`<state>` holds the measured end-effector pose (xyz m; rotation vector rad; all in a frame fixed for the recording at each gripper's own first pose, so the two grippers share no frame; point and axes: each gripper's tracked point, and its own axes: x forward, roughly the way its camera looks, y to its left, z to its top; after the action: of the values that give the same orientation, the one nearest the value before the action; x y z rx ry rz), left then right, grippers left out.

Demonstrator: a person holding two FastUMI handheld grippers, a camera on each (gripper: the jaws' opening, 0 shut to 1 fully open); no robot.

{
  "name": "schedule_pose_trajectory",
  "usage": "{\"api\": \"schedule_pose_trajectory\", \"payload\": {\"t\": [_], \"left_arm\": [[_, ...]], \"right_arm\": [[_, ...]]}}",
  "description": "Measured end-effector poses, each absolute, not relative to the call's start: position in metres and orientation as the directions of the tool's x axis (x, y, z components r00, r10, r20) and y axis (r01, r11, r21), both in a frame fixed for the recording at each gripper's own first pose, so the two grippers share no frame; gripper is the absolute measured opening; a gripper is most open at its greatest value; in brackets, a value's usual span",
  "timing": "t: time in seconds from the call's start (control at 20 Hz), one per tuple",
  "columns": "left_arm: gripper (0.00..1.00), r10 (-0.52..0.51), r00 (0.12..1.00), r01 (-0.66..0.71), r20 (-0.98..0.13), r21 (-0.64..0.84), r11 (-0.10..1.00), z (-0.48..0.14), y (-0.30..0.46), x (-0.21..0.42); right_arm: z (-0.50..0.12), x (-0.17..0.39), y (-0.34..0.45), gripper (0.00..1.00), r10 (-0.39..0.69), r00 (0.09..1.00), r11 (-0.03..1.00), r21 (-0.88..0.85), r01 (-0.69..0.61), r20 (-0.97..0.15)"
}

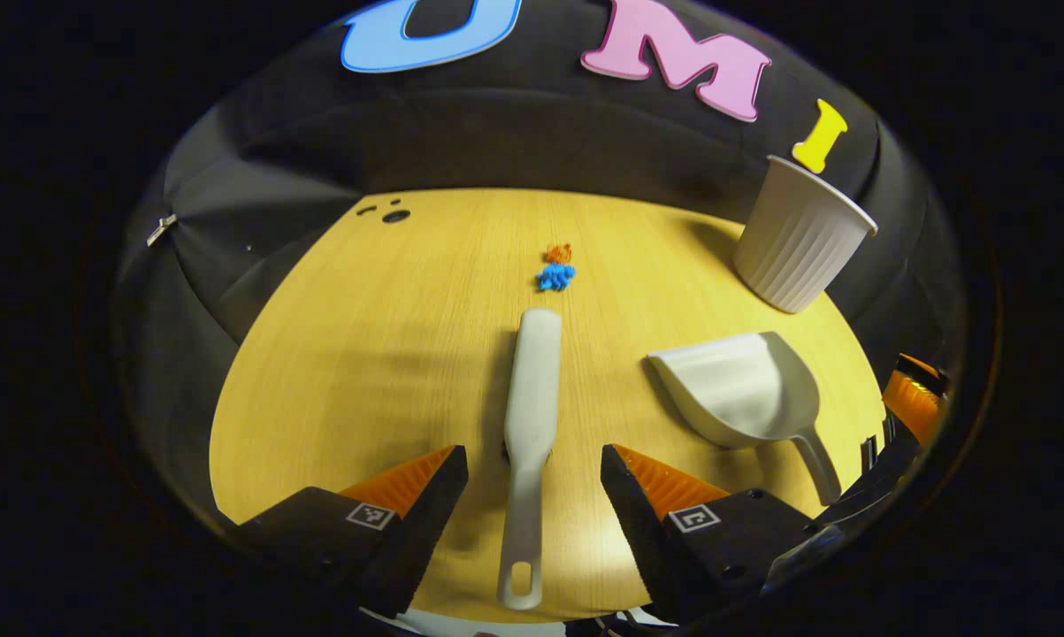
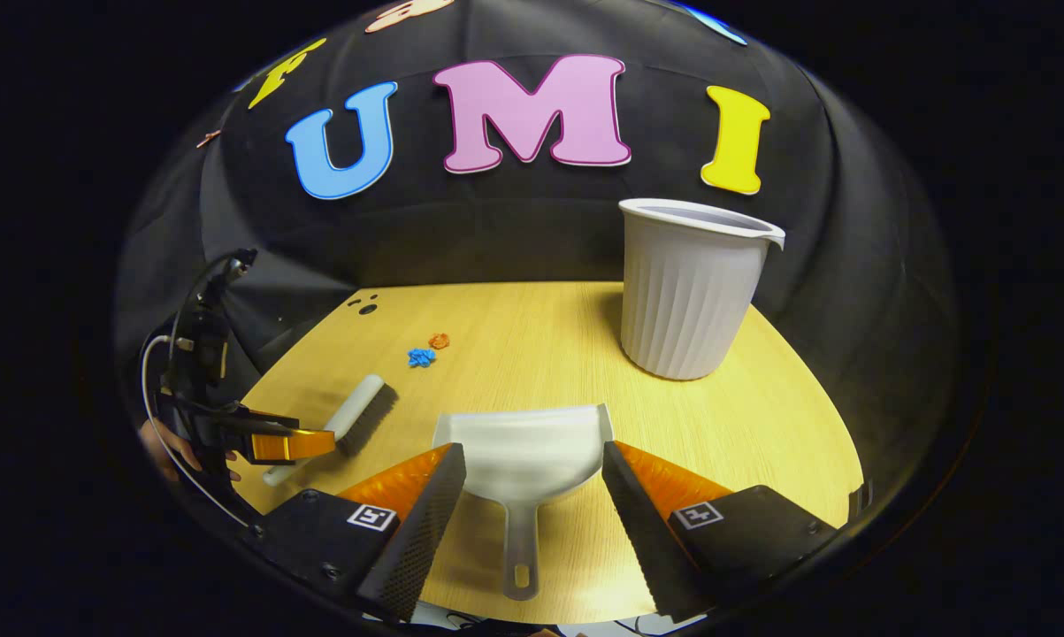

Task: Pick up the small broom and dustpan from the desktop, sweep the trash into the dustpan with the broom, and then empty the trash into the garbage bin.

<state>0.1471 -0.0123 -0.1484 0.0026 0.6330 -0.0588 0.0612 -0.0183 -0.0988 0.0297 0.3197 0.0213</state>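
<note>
While jaws gape, broom and dustpan lie untouched.

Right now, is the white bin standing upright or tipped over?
Upright: the white bin stands on its base on the table, rim up.

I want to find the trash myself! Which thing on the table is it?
Start at the tall ribbed bin at the back of the wooden table. Look across to the bare middle, past the end of the broom. The trash is two tiny crumpled scraps, one blue and one orange, the only bright bits among pale tools.
</note>
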Motion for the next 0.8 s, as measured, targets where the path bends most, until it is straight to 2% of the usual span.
{"api": "schedule_pose_trajectory", "payload": {"t": [0.45, 0.55, 0.8], "left_arm": [[0.93, 0.015, 0.709, 0.026, -0.705, 0.047, 0.999, -0.192, -0.01, 0.185], [0.89, 0.01, 0.694, 0.015, -0.72, 0.028, 0.999, -0.199, -0.012, 0.186], [0.71, 0.025, 0.705, 0.027, -0.709, 0.061, 0.998, -0.202, -0.012, 0.191]], "right_arm": [[-0.133, 0.073, -0.021, 0.98, 0.055, 0.907, 0.997, 0.07, -0.028, -0.418], [-0.136, 0.075, -0.018, 0.98, 0.066, 0.901, 0.997, 0.068, -0.04, -0.428], [-0.144, 0.075, -0.011, 0.98, 0.087, 0.885, 0.996, 0.072, -0.061, -0.457]]}}
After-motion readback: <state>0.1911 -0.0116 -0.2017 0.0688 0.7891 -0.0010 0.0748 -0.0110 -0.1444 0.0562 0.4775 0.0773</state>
